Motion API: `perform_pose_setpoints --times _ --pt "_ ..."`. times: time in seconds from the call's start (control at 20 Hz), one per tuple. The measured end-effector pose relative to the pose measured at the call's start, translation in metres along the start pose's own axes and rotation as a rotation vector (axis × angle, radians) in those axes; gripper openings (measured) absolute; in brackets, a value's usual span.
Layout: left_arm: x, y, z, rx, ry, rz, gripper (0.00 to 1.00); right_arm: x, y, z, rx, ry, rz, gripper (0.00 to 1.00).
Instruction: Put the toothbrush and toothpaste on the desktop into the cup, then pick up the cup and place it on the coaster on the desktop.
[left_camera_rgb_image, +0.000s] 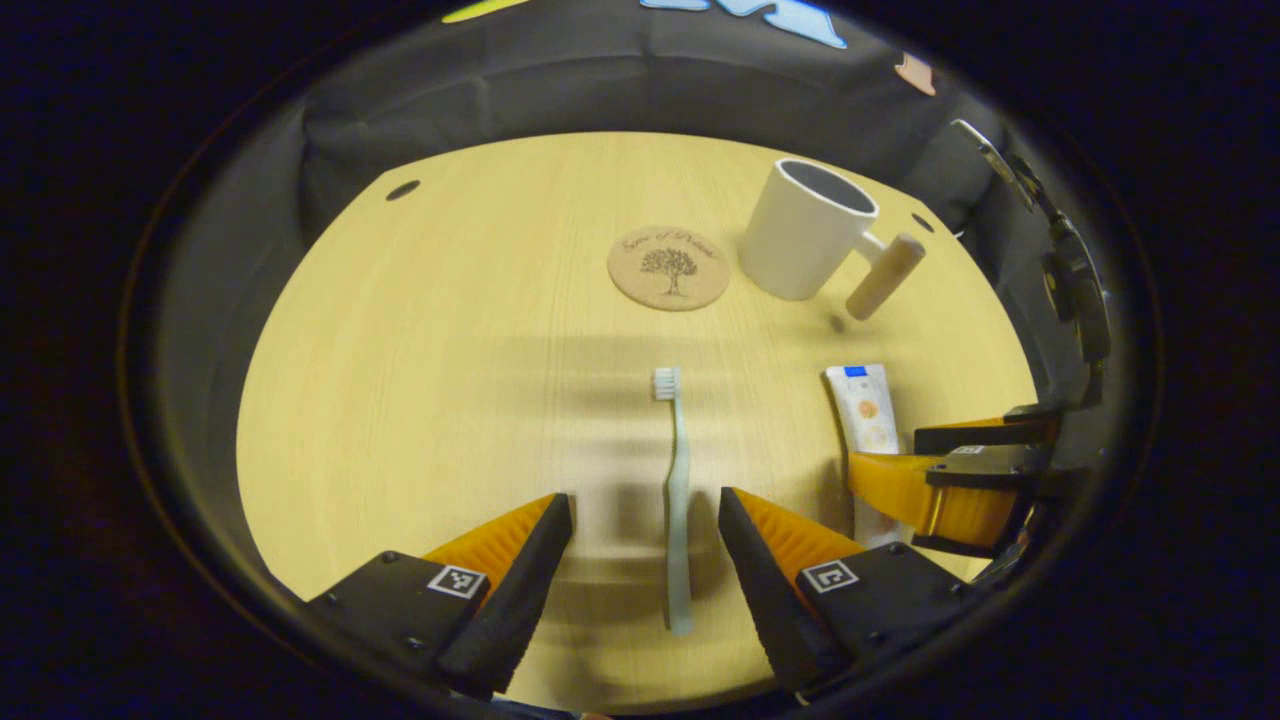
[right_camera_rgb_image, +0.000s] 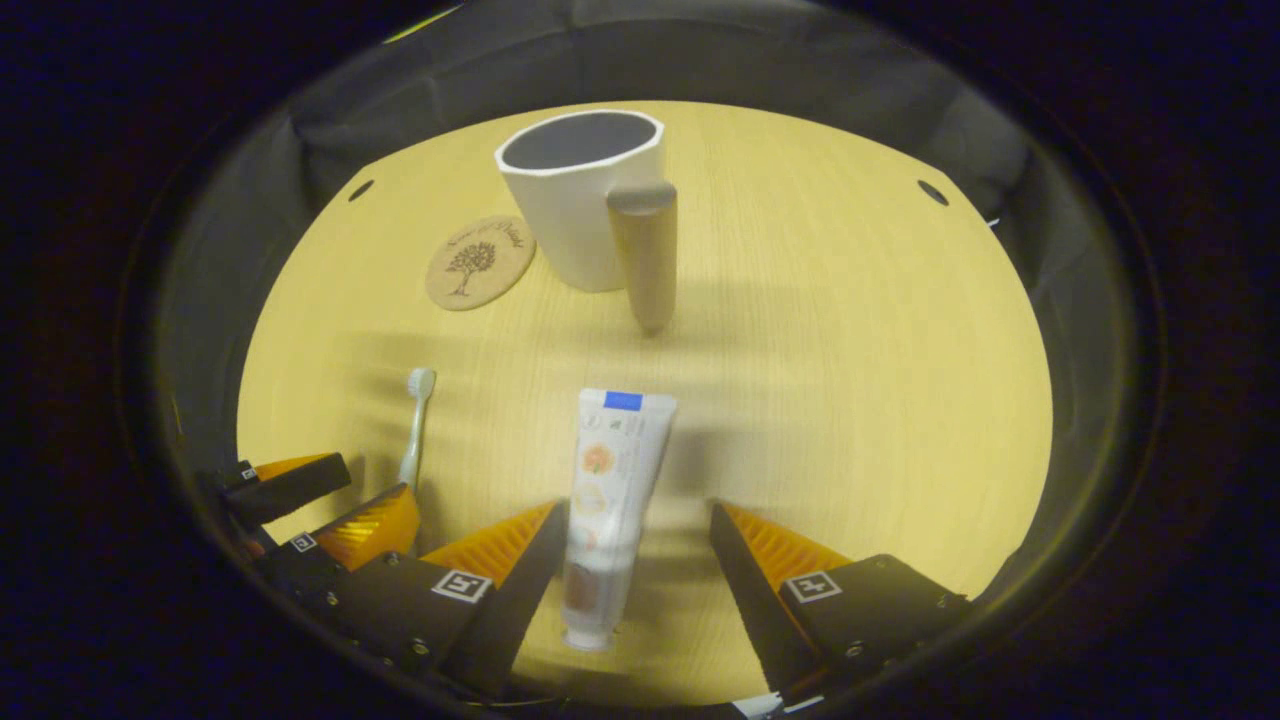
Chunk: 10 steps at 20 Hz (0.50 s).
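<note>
We see the left gripper (left_camera_rgb_image: 645, 520) released, with the pale green plastic toothbrush (left_camera_rgb_image: 676, 500) lying flat between its fingers. The right gripper (right_camera_rgb_image: 640, 530) is released too, around the white toothpaste tube (right_camera_rgb_image: 610, 500). Far on the light wooden table (right_camera_rgb_image: 850, 400) stand the white cup with wooden handle (right_camera_rgb_image: 590, 200) and, left of it, the round cork coaster (right_camera_rgb_image: 480, 262).

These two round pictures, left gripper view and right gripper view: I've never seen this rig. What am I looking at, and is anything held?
A person holds two handheld two-finger grippers, each with a fisheye camera looking forward along its own fingers. In the left gripper view, the left gripper is open, its fingers on either side of the toothbrush, which lies flat on the table. In the right gripper view, the right gripper is open around the toothpaste. Farther back stand the cup, with its wooden handle, and beside it the coaster. Nothing is gripped yet; the cup is empty as far as its inside shows.
</note>
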<state>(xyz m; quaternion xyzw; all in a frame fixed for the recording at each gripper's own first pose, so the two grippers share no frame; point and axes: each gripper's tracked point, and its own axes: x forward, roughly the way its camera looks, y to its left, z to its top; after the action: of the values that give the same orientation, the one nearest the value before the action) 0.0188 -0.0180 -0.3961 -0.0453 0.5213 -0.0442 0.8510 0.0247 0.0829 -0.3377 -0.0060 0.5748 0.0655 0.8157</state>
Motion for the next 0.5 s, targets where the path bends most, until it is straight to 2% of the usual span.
perform_pose_setpoints --times 0.25,0.3,0.5 --pt "0.008 0.004 -0.003 0.034 0.057 0.033 0.98 0.005 -0.006 0.000 0.011 0.028 -0.029 0.84" --pt "0.007 0.004 -0.004 0.045 0.071 0.041 0.95 0.004 -0.009 0.000 0.009 0.040 -0.039 0.77" --pt "0.011 -0.004 -0.001 0.057 0.090 0.049 0.94 0.005 -0.007 -0.001 -0.007 0.057 -0.046 0.74"
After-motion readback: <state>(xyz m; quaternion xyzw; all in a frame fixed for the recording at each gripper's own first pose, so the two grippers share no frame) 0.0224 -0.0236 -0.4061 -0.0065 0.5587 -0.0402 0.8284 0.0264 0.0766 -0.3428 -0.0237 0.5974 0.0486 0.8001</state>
